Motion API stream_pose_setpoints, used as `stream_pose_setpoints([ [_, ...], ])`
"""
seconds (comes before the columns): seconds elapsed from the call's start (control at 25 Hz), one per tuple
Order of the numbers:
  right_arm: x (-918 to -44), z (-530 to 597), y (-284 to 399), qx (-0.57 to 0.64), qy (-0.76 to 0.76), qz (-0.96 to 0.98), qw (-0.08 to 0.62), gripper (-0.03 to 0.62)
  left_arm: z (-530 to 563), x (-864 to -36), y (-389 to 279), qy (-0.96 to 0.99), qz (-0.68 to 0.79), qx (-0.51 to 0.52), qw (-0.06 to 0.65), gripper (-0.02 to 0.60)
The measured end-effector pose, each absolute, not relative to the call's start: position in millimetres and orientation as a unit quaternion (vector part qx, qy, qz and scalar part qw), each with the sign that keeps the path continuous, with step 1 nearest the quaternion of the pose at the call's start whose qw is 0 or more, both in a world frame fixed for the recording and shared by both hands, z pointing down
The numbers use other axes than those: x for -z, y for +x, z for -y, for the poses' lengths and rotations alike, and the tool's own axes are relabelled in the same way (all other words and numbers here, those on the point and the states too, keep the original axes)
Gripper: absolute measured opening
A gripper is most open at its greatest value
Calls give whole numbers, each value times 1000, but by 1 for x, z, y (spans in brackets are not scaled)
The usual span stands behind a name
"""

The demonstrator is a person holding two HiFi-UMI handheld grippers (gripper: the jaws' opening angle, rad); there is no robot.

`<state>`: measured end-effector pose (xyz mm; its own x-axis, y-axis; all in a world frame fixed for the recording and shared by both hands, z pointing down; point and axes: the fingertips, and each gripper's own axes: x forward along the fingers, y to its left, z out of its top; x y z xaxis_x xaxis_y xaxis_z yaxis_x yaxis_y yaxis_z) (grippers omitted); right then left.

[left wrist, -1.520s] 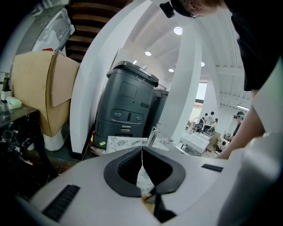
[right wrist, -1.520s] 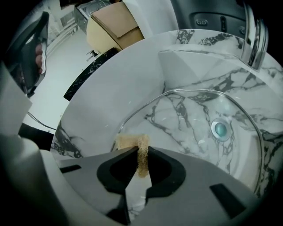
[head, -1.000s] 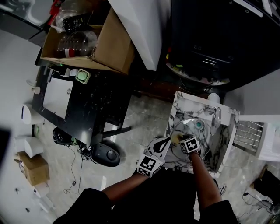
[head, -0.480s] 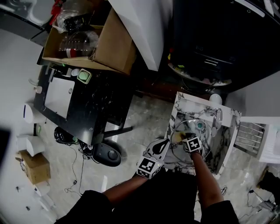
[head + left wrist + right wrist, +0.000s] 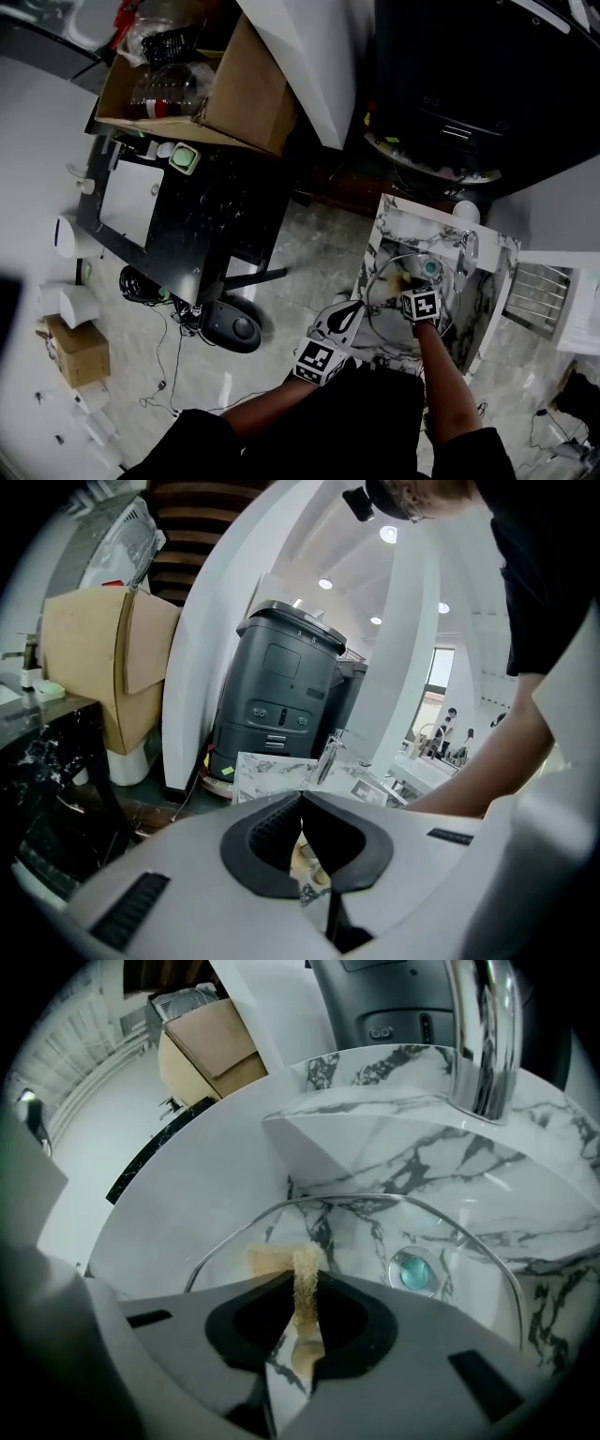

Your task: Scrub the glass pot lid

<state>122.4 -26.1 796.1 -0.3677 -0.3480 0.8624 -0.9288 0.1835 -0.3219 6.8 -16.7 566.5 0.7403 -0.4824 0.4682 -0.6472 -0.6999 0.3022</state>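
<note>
Pinching sponge (image 5: 284, 1261) over glass lid (image 5: 412, 1207), right gripper (image 5: 302, 1286); head view hides grip.

Head view looks steeply down; both gripper views, nearer, share the sink (image 5: 394, 1138).

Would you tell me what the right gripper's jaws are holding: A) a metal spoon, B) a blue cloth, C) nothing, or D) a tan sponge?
D: the right gripper has its jaws shut on a tan sponge, held against the glass pot lid in the marble sink.
</note>
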Motion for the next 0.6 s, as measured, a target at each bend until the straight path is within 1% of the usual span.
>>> stream_pose_setpoints([
  [0.44,-800,35,150,-436,495,686,308,63,3,-566,15,907,305,-186,224,17],
  [0.6,-797,34,160,-429,498,685,313,63,-5,-566,20,910,297,-183,226,17],
])
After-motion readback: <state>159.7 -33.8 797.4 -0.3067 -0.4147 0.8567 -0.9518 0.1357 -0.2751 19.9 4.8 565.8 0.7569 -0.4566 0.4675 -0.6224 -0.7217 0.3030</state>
